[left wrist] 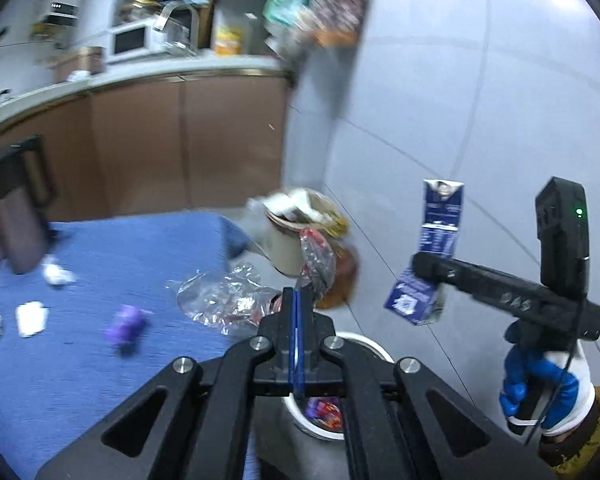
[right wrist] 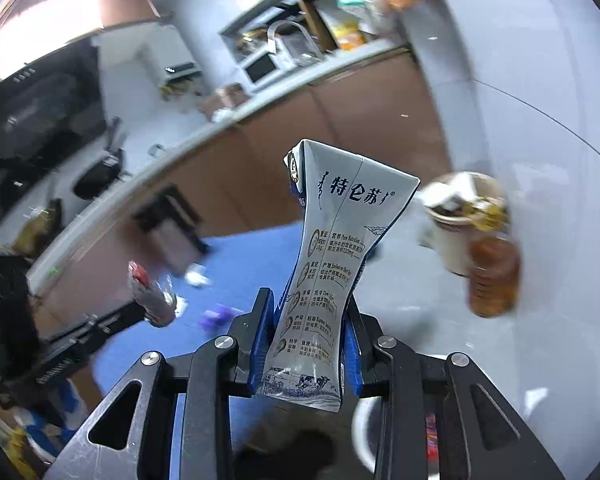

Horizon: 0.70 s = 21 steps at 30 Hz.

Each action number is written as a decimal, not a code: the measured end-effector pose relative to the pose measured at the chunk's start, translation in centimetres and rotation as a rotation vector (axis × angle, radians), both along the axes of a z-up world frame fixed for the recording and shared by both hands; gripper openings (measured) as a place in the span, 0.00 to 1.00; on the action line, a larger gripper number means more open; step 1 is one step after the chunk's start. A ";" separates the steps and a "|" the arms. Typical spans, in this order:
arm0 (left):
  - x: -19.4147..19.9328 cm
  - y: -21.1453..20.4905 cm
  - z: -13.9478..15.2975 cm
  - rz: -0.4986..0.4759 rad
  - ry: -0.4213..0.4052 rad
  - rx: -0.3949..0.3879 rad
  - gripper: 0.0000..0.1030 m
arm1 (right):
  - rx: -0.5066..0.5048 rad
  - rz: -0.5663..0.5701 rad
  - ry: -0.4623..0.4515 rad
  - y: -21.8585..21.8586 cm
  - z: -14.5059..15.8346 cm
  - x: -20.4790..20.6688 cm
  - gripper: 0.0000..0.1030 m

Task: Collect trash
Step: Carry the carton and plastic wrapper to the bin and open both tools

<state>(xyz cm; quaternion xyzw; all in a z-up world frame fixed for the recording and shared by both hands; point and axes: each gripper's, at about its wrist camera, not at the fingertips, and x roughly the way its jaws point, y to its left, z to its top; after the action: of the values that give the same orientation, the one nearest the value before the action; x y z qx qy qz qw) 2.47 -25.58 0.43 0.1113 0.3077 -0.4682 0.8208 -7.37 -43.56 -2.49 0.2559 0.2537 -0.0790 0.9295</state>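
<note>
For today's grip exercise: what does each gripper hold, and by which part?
Right gripper: milk carton, squeezed across its lower body. Left gripper: crinkled plastic wrapper, pinched at its lower end.

Both views are evenly lit by cool indoor light with soft shadows. Glare sheens the pale wall tiles [left wrist: 500,80]. Motion blur smears the scraps on the blue cloth [left wrist: 100,360] and the kitchen worktop [right wrist: 204,152], whose lines bow strongly toward the black fisheye corners. The milk carton [right wrist: 332,280] print stays sharp.
</note>
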 end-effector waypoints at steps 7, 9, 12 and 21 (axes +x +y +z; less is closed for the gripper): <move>-1.2 -6.5 -5.4 -0.065 0.092 0.109 0.00 | -0.008 -0.076 0.174 -3.6 -7.5 -1.0 0.32; -1.2 -7.4 -6.9 -0.069 0.116 0.134 0.00 | 0.002 -0.085 0.225 -4.4 -9.9 -0.7 0.32; -0.9 -8.7 -8.8 -0.074 0.155 0.164 0.00 | 0.028 -0.097 0.282 -5.5 -13.0 -0.4 0.32; 0.8 -11.1 -13.4 -0.100 0.293 0.216 0.03 | 0.068 -0.115 0.415 -7.3 -19.2 0.9 0.40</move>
<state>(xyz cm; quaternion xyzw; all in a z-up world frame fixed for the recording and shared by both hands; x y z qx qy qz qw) 3.28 -36.69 -12.95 0.1446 0.4666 -0.4839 0.7261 -6.50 -50.82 -21.71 0.2795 0.4273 -0.1741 0.8420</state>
